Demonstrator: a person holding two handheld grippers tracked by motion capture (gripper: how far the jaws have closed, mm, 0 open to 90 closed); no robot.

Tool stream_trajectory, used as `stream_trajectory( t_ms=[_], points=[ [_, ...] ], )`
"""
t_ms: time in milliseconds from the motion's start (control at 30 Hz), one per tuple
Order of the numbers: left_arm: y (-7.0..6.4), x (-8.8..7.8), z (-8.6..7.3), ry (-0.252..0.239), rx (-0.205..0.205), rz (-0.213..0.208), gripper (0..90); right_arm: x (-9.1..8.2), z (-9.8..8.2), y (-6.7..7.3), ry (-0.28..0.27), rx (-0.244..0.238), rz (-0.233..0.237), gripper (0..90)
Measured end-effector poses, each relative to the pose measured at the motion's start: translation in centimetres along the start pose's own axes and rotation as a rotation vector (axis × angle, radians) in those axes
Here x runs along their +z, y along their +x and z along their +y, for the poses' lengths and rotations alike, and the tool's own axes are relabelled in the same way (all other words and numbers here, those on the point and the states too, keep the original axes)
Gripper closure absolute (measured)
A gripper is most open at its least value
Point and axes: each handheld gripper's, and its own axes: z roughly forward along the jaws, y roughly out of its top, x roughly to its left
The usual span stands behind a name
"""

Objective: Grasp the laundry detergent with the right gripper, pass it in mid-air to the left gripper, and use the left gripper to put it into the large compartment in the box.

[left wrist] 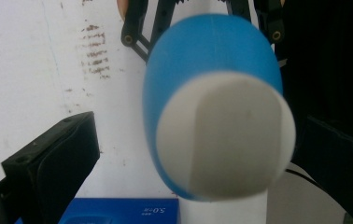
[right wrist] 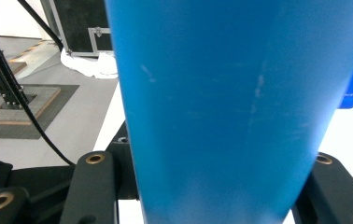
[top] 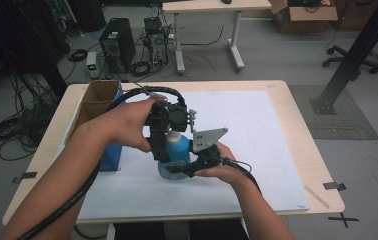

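Blue bottle upright on white mat — wooden table, cluttered floor.

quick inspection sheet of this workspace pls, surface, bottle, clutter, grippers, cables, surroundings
surface: wooden table under a white mat, brown smudges on it
job's things: blue bottle with white cap, upright on the mat
clutter: cardboard box and blue box at the left edge
grippers: right gripper shut on the bottle's body; left gripper over the cap, jaws either side, apart
cables: black cable trails from the left gripper
surroundings: computer tower, desk, office chair, floor cables
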Motion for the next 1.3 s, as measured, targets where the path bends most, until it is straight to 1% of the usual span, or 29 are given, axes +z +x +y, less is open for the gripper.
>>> stream_trajectory(
  t_ms=[67, 167, 233, 333, 500, 633, 833, 967, 1133, 1300],
  points=[
    [0.0, 0.0, 0.1, -0.003, 0.004, 0.008, 0.2, 0.2, 0.2, 0.0, 0.004, -0.004, 0.004, 45.3],
    [0.0, 0.0, 0.2, -0.009, -0.001, 0.012, 0.4, 0.3, 0.5, 0.0, 0.006, -0.004, 0.004, 45.3],
    [-0.2, 0.0, 0.3, -0.004, -0.004, 0.008, 0.7, 0.3, 0.7, 0.0, 0.004, -0.010, 0.004, 45.3],
    [-0.3, 0.0, 0.5, 0.001, 0.006, 0.010, 1.7, 0.3, 0.9, -0.1, 0.002, -0.011, -0.002, 45.3],
    [-0.4, -0.1, 0.7, 0.008, 0.011, 0.013, 5.7, 0.2, 1.0, -0.1, 0.002, 0.000, -0.001, 45.3],
    [-0.4, -0.2, 0.7, 0.012, 0.016, 0.032, 9.4, 0.1, 1.0, -0.2, 0.003, -0.004, -0.008, 45.3],
    [-0.4, 0.0, 0.8, 0.018, 0.019, 0.037, 13.4, -0.1, 1.1, -0.2, -0.004, -0.003, -0.015, 45.3],
    [-0.4, 0.2, 0.9, 0.028, 0.028, 0.052, 15.6, -0.1, 1.1, -0.3, -0.007, -0.003, -0.017, 45.3],
    [-0.3, 0.3, 0.8, 0.031, 0.021, 0.059, 20.2, -0.2, 1.1, -0.3, -0.005, -0.006, -0.024, 45.3],
    [-0.3, 0.2, 1.0, 0.031, 0.028, 0.062, 23.5, -0.3, 1.2, -0.3, -0.011, 0.000, -0.023, 45.3]
  ],
)
